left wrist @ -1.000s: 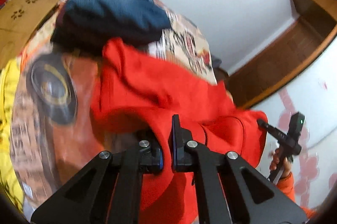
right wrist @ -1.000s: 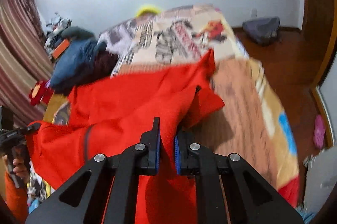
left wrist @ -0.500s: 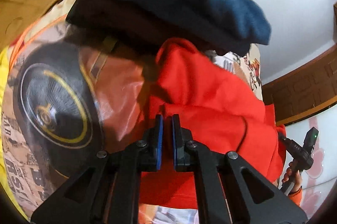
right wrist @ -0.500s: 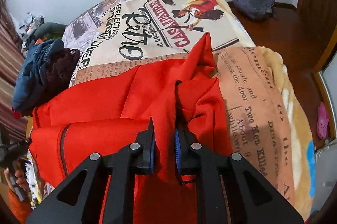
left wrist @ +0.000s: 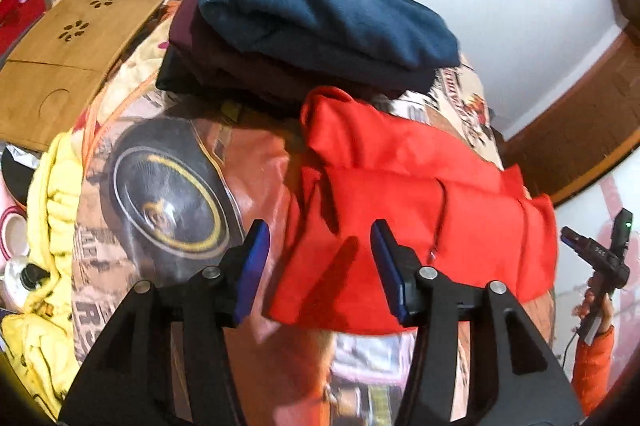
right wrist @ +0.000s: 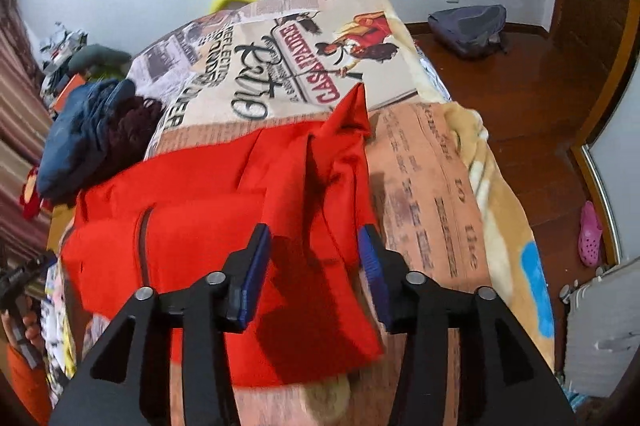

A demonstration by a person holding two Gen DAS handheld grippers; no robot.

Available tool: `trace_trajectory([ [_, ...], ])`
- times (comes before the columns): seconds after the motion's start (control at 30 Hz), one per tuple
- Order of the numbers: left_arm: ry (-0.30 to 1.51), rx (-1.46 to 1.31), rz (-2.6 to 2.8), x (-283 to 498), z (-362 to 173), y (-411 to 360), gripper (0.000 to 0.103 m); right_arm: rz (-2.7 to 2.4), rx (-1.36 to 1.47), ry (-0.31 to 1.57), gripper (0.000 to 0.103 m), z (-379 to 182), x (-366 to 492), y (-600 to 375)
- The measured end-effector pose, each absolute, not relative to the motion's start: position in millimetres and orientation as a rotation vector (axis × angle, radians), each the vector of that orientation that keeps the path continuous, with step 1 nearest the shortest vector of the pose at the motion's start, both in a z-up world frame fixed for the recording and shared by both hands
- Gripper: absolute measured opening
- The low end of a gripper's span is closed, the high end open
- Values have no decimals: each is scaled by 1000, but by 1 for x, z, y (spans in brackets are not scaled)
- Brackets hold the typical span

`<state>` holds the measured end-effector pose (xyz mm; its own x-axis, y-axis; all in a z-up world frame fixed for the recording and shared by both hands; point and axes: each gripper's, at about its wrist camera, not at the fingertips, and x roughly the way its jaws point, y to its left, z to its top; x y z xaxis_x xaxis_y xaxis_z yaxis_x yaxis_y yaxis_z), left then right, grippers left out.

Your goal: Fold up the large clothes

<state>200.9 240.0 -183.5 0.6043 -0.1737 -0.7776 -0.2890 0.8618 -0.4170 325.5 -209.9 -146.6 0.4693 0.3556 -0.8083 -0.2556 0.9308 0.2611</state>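
Both tongs, left gripper [left wrist: 318, 262] and right gripper [right wrist: 314, 264], hang released over the red garment [left wrist: 420, 209]; only the left view shows the bamboo tray [left wrist: 68, 65] beyond it.

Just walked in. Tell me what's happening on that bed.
A person with a handheld gripper in each hand is folding a red garment on a bed covered by a printed blanket. Both the left gripper and the right gripper are open and hover over the garment, which lies folded over on itself and in neither grip. Beside it sits a stack of folded clothes, a blue garment on top.
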Motion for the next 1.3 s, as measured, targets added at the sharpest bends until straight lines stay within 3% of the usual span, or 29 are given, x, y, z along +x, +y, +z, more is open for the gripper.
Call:
trace_trajectory([
  [0.07, 918, -555, 61, 194, -185, 236, 55, 403, 111, 1034, 65, -151, 321, -211],
  [0.17, 917, -585, 55, 187, -194, 233, 61, 413, 113, 1065, 65, -163, 311, -211],
  [0.5, 1029, -657, -30, 202, -244, 219, 61, 420, 182, 1136, 68, -190, 308, -209],
  [0.57, 1018, -655, -60, 202, -242, 214, 57, 437, 207, 1148, 68, -190, 311, -211],
  [0.6, 1021, -635, -66, 201, -240, 210, 49, 441, 211, 1150, 67, -191, 310, -212],
  [0.7, 1049, -515, -23, 199, -234, 199, 26, 442, 202, 1141, 61, -190, 308, -213],
  [0.8, 1033, -427, -18, 193, -225, 189, 11, 456, 159, 1135, 44, -190, 306, -207],
  [0.87, 1022, -392, -23, 191, -215, 182, 9, 484, 141, 1140, 23, -190, 305, -200],
  [0.93, 1026, -381, -21, 190, -206, 177, 8, 543, 178, 1164, 15, -189, 307, -195],
  [1.3, 844, -478, -170, 233, -128, 180, 8, 672, 207, 1024, 12, -126, 338, -158],
])
